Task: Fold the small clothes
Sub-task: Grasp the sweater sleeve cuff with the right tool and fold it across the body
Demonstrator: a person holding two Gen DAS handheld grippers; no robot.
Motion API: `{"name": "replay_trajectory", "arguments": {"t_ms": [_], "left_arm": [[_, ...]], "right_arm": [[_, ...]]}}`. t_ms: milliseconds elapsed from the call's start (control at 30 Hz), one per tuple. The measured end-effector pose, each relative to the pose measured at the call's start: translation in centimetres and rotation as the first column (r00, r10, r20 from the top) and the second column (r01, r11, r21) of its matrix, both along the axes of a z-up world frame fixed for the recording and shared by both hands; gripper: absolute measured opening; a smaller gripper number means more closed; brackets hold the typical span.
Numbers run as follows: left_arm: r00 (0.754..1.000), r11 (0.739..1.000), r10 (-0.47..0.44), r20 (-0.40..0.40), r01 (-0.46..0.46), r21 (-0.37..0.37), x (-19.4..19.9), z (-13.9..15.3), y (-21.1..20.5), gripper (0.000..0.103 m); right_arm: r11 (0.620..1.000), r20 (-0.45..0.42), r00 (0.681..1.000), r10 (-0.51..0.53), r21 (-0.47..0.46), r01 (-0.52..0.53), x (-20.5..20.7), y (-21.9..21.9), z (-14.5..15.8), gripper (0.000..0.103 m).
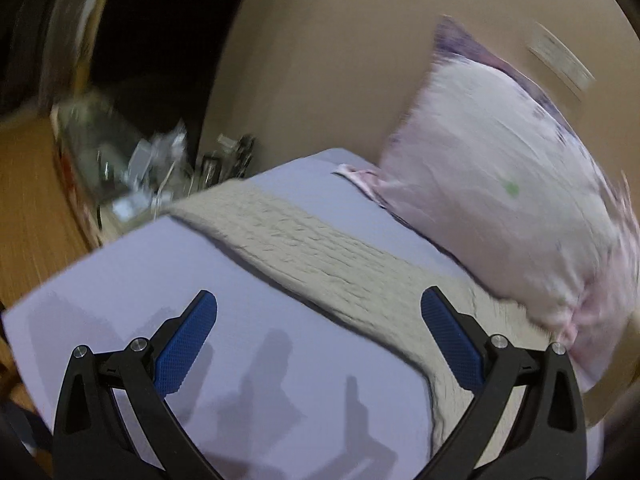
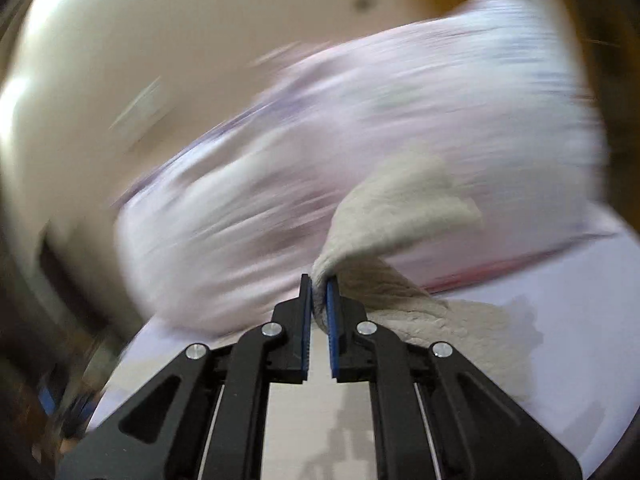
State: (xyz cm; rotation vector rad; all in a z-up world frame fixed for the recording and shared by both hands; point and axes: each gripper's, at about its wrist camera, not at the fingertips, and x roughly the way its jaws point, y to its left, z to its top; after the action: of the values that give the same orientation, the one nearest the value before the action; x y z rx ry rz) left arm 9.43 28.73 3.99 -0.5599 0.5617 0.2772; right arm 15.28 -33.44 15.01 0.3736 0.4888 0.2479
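Observation:
A beige knitted garment (image 1: 320, 256) lies in a long band across the lavender bed sheet (image 1: 132, 276). My left gripper (image 1: 319, 312) is open and empty, hovering above the sheet beside the garment. In the right wrist view my right gripper (image 2: 319, 282) is shut on an edge of the same beige garment (image 2: 400, 208), which is lifted and folds over above the fingers. The view is blurred by motion.
A large pale pink pillow (image 1: 500, 192) leans against the beige wall at the bed's far side, and shows in the right wrist view (image 2: 320, 160). Cluttered small items (image 1: 160, 168) sit beyond the bed's left corner. A wooden floor (image 1: 28, 220) lies left.

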Motion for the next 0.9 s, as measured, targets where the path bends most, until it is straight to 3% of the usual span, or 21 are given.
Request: {"name": "replay_trajectory", "arguments": {"t_ms": [100,133,200,267,367,500,633,700,767,800,833,900], "left_arm": [[0.998,0.992,0.058,-0.004,-0.058,-0.115,0.7,-0.8,2.1,0.102],[0.997,0.988,0.076,-0.012,-0.077,-0.137,0.9,-1.1,2.7,0.102],[0.994,0.979,0.105,-0.029,-0.108,-0.174,1.8,-1.6,3.8,0.102],[0.993,0.975,0.115,-0.042,-0.12,-0.185,2.6,-1.8,4.5,0.097],[0.991,0.967,0.12,-0.054,-0.129,-0.221,4.0,-2.2,5.9,0.085],[0.981,0.94,0.18,-0.072,-0.193,-0.281,5.5,-3.3,8.2,0.076],[0.975,0.929,0.207,-0.08,-0.221,-0.296,6.5,-3.4,9.6,0.067],[0.966,0.919,0.233,-0.116,-0.257,-0.3,7.1,-3.5,10.3,0.047],[0.953,0.905,0.254,-0.164,-0.294,-0.308,7.6,-3.5,10.7,0.013],[0.951,0.908,0.262,-0.162,-0.3,-0.294,7.8,-2.8,10.4,0.012],[0.959,0.927,0.251,-0.135,-0.278,-0.253,8.1,-1.4,9.3,0.009],[0.983,0.98,0.172,-0.068,-0.177,-0.093,9.2,2.4,5.1,0.008]], "right_arm": [[0.969,-0.092,0.966,0.242,-0.033,-0.246,3.1,10.5,-3.1,0.012],[0.938,-0.19,0.925,0.33,-0.048,-0.344,4.2,14.5,-5.5,0.016],[0.89,-0.326,0.841,0.432,0.0,-0.457,4.6,18.3,-9.1,0.029],[0.884,-0.359,0.822,0.442,0.021,-0.466,3.9,18.7,-10.3,0.053],[0.918,-0.312,0.869,0.385,0.029,-0.396,2.8,14.9,-9.6,0.074],[0.962,-0.25,0.931,0.268,0.009,-0.274,-0.1,8.9,-8.2,0.082],[0.979,-0.251,0.947,0.202,0.019,-0.204,-1.6,5.1,-8.5,0.083],[0.982,-0.246,0.951,0.186,0.032,-0.184,-1.7,3.8,-9.0,0.083],[0.987,-0.251,0.954,0.163,0.055,-0.154,-2.3,1.8,-9.2,0.083],[0.987,-0.257,0.953,0.158,0.07,-0.145,-2.2,1.0,-9.5,0.083],[0.987,-0.263,0.952,0.156,0.081,-0.14,-2.3,0.3,-9.8,0.083],[0.989,-0.263,0.954,0.145,0.076,-0.129,-2.1,-0.2,-9.9,0.083]]}}
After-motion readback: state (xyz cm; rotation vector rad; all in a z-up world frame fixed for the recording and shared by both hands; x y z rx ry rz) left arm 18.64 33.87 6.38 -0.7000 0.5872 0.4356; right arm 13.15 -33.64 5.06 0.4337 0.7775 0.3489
